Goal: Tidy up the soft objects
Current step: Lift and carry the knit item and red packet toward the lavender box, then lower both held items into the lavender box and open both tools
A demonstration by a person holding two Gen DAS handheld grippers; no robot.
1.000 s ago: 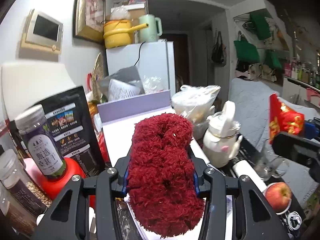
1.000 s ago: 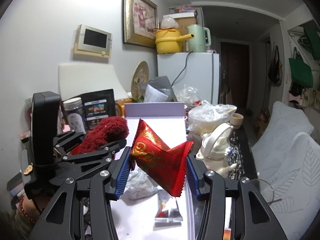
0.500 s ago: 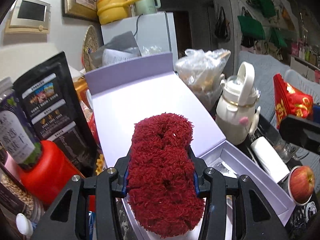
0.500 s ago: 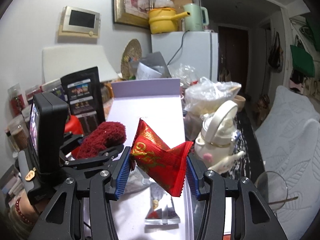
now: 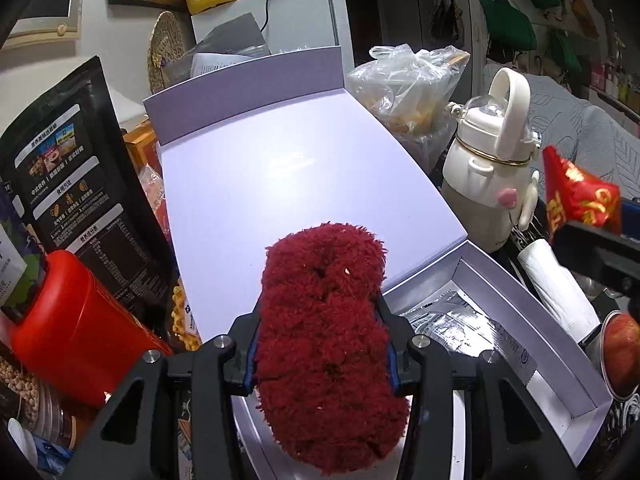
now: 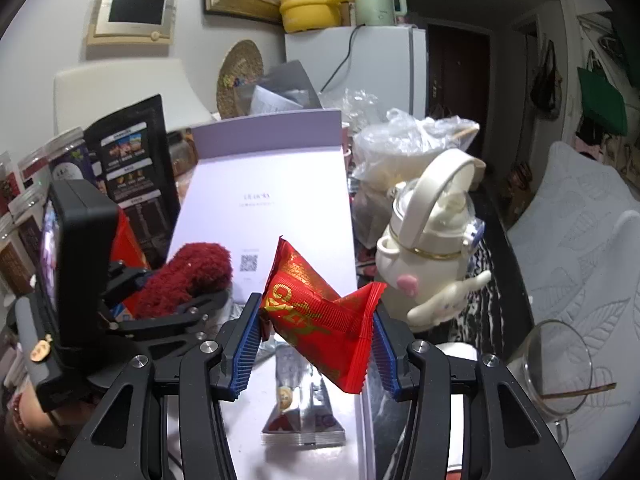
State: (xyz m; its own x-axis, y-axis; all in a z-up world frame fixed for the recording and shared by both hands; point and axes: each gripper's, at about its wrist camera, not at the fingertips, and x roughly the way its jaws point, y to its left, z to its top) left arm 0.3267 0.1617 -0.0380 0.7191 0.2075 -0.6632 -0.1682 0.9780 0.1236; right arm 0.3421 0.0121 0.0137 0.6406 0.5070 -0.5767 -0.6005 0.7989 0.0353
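Red and fluffy, the soft scrunchie (image 5: pixel 326 320) sits squeezed between the jaws of the left gripper (image 5: pixel 323 346). The jaws press on both of its sides, so it bulges out above and below them. It hangs over the near end of the pale purple box (image 5: pixel 568 392), where the open lid (image 5: pixel 288 184) lies flat and meets the box. A silver packet (image 5: pixel 460 328) lies inside the box, just beside the scrunchie.

From the right wrist view, the right gripper (image 6: pixel 316 346) holds a shiny red packet (image 6: pixel 320 316) with gold marks. Its blue pads pinch the packet at both ends, and the packet is tilted and crumpled a little. It hangs above another silver packet (image 6: pixel 302 412) that lies on the white bottom of the box. The left gripper with the scrunchie shows just to the left of it, near but not touching.

A white kettle-shaped bottle (image 6: pixel 432 256) stands on the worktop to the right of the lid. A red can (image 5: pixel 76 332) and a black bag (image 5: pixel 76 184) stand on the left. A clear plastic bag (image 5: pixel 404 88) sits behind the bottle, and an apple (image 5: pixel 622 354) peeks in at the right edge.
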